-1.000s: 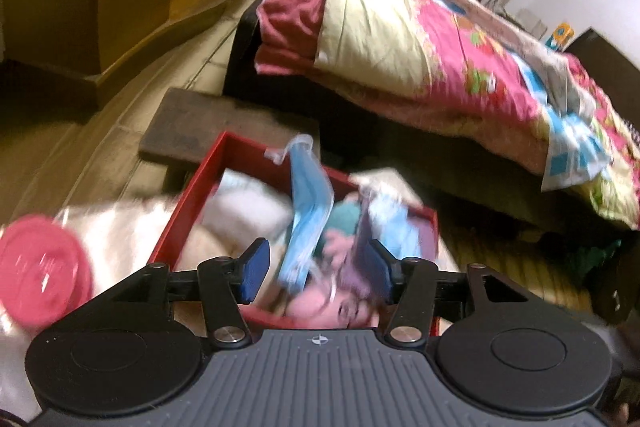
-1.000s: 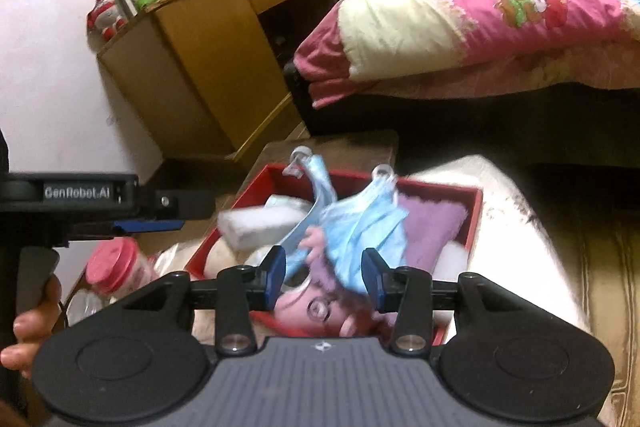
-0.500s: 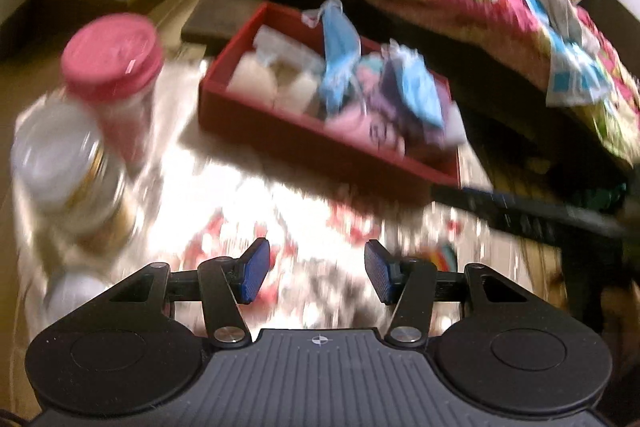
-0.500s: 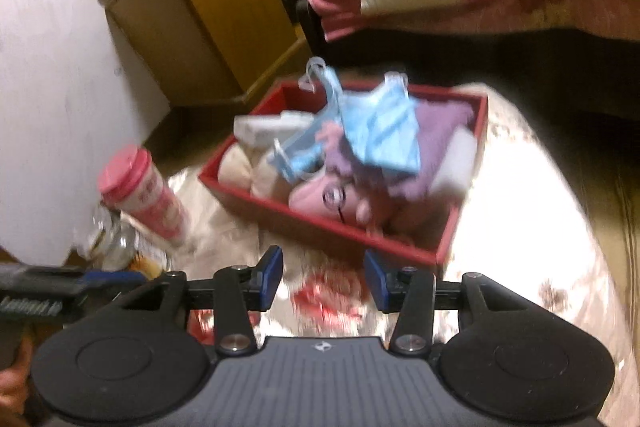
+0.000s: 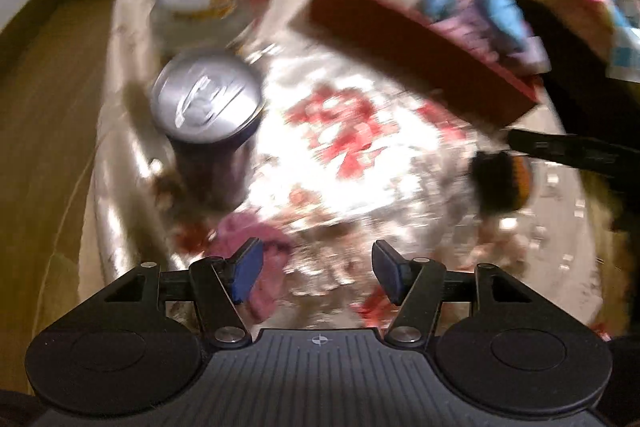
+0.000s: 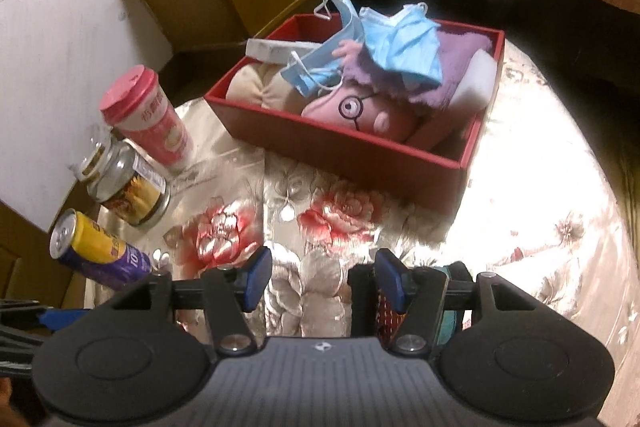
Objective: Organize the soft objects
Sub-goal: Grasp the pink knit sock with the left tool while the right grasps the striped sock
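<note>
Both grippers are hovering over the round table with their jaws spread wide and nothing between the blue pads. Left gripper (image 5: 316,277) is hanging above the shiny floral tablecloth (image 5: 360,163), its view badly motion-blurred; a pink soft item (image 5: 256,247) is lying on the cloth just beside its left fingertip, partly behind it — what it is cannot be made out.

Moving from left to right in the right wrist view: a yellow-and-purple can (image 6: 96,251) is standing at the table's left edge, a glass jar (image 6: 128,191) is sitting just behind it, and a pink-lidded cup (image 6: 148,119) is standing behind that. Right gripper (image 6: 322,285) is hanging over the rose pattern near the table's middle. Beyond it the red box (image 6: 340,155) is resting on the cloth, holding the soft things — a beige cushion (image 6: 256,91), blue face masks (image 6: 400,47), a pink plush toy (image 6: 360,111), a purple cloth (image 6: 452,67) and a white sponge (image 6: 476,83). A dark striped object (image 6: 386,311) is lying behind the right finger, touching it or just beside it.
</note>
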### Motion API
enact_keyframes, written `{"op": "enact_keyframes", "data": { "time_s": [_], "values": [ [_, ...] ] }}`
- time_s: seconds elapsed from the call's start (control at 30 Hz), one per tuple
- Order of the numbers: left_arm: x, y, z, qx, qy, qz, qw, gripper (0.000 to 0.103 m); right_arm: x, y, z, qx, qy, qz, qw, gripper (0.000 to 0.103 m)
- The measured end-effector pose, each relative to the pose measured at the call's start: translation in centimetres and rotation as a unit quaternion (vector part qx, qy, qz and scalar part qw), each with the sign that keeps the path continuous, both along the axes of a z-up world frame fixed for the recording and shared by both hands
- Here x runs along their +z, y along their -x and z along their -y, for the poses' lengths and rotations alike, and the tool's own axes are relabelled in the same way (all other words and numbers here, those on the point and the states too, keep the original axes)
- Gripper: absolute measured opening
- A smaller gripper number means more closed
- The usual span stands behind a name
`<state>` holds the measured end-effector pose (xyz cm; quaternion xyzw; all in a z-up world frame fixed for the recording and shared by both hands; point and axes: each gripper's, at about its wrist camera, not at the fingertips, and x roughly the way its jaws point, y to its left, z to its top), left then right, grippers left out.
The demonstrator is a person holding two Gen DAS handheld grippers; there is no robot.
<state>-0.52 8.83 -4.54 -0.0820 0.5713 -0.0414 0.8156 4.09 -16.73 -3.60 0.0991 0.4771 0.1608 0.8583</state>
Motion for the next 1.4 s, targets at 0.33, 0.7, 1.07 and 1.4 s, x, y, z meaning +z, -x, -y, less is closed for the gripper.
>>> {"op": "enact_keyframes", "data": {
  "time_s": [0.33, 0.7, 1.07, 1.4],
  "values": [
    [-2.4, -2.6, 1.9, 0.003, -0.005, -0.004, 1.0, 0.054, -1.9, -1.3, 2.9, -0.033, 0.022, -0.028, 0.999, 0.032],
    [-2.8, -3.8, 3.7, -0.037, 0.05, -0.023, 0.9978, 0.008, -4.1, -1.5, 2.3, -0.021, 0.046, -0.049, 0.998, 0.036],
    [-0.2, -2.5, 1.3, -0.011, 0.066, 0.007, 0.9977, 0.044, -5.0, -1.5, 2.6, -0.028, 0.061, -0.066, 0.996, 0.049],
    [-0.9, -2.0, 0.9, 0.022, 0.008, -0.019, 0.9995, 0.081, -5.5, -1.4, 2.5, -0.029, 0.061, -0.07, 0.995, 0.052]
  ]
}}
